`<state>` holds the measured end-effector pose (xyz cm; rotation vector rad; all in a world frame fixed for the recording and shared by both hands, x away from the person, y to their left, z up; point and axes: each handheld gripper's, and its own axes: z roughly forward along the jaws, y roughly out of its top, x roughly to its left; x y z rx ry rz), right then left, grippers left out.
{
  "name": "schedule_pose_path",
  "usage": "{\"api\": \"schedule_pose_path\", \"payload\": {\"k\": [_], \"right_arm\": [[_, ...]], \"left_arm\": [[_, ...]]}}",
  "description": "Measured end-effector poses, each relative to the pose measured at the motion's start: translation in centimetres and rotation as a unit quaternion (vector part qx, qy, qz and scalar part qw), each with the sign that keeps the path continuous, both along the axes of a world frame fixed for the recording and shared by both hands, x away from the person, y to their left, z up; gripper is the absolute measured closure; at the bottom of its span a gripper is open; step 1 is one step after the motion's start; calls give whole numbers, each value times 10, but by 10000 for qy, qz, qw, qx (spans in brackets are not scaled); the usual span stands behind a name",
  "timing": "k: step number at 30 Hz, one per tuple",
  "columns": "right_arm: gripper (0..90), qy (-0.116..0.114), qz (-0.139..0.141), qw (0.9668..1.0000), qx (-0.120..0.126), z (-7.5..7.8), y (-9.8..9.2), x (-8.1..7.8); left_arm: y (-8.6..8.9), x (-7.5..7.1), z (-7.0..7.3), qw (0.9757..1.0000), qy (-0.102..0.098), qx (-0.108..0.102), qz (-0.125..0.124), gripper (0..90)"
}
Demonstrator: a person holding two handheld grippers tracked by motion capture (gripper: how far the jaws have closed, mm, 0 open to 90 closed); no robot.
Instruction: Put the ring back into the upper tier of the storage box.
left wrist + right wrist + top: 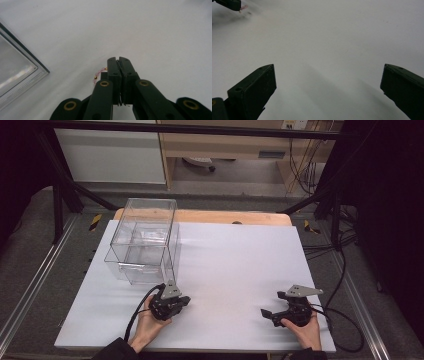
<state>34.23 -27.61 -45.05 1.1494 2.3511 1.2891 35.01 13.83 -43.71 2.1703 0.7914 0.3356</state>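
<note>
My left gripper (186,299) sits low over the white sheet, near its front left, just in front of a clear plastic drawer box (145,240). In the left gripper view its jaws (119,58) are pressed together, and a thin pink cord with small gold beads (99,74) comes out at their left side. The box's clear corner (15,70) lies to the left of those jaws. My right gripper (273,303) rests at the front right with its jaws wide apart (328,65) and nothing between them. The left gripper's tip (230,3) and a bit of pink cord (243,7) show far off.
A white sheet (235,265) covers the table, with a wooden edge (250,217) at the back. Black frame bars (65,185) and cables (345,270) run around the table sides. A cabinet (110,155) stands behind on the floor.
</note>
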Motion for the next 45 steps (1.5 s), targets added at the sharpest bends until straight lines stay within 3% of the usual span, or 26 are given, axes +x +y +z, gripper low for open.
{"api": "schedule_pose_path", "payload": {"k": [23,28,45], "right_arm": [[5,14,-19,10000,-18,0,0,0],[5,18,-29,10000,-21,0,0,0],[5,10,-31,10000,-21,0,0,0]], "left_arm": [[7,-9,16,9993,-130,-332,-92,877],[9,-10,21,9986,-171,-486,-87,877],[14,-16,35,9967,-348,-725,-119,877]]}}
